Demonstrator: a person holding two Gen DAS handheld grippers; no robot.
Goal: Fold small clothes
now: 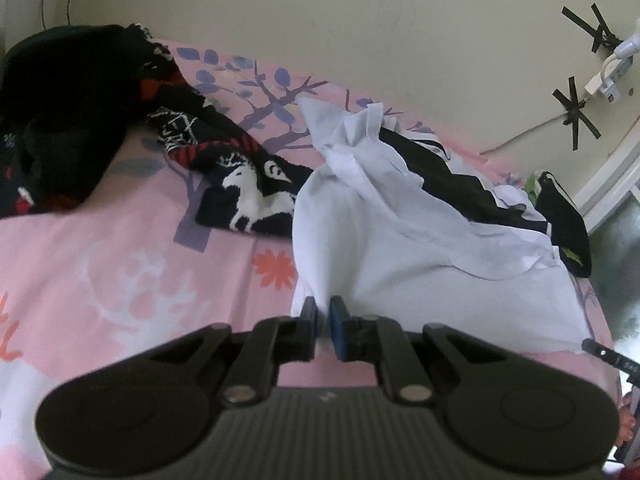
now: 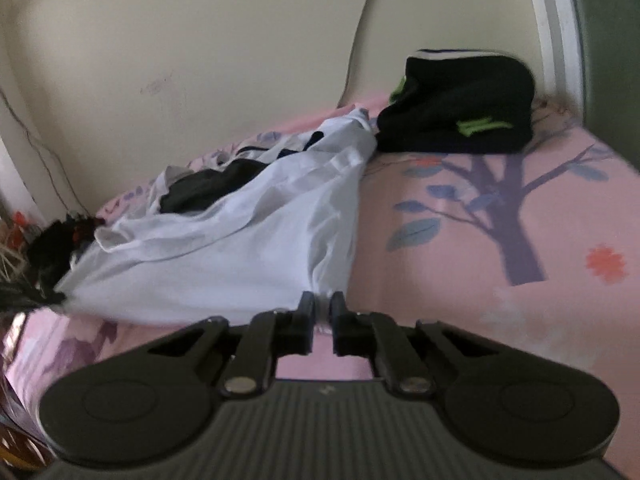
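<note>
Not much to read here: the only mark I can make out is a jagged bright green logo on the folded black garment (image 2: pixel 460 116), and I can't tell what it says. The dark knit sweater (image 1: pixel 248 184) carries a white horse or deer pattern with red stripes, no lettering.

Take the white shirt (image 1: pixel 400 240) as the landmark. It lies crumpled on the pink bedsheet (image 1: pixel 120 260), which is printed with purple trees and orange flowers. Both tongs bite on its near hem. The left gripper (image 1: pixel 323 312) has its jaws drawn nearly together with the left near corner of the shirt between them. The right gripper (image 2: pixel 322 306) is likewise pinched close on the shirt's other near corner, the fabric bunching up right at the tips. That view is blurred, so the edge itself is soft.

A black piece of clothing (image 1: pixel 452 176) lies tangled in the shirt's far folds. Left of the shirt, touching its side, is the patterned sweater, and beyond that a dark heap (image 1: pixel 68 112). Past the shirt's far right end sits the folded black garment, close to the wall. On the wall (image 1: pixel 360 40) above the shirt, black tape crosses (image 1: pixel 572 112) hold a white cable.
</note>
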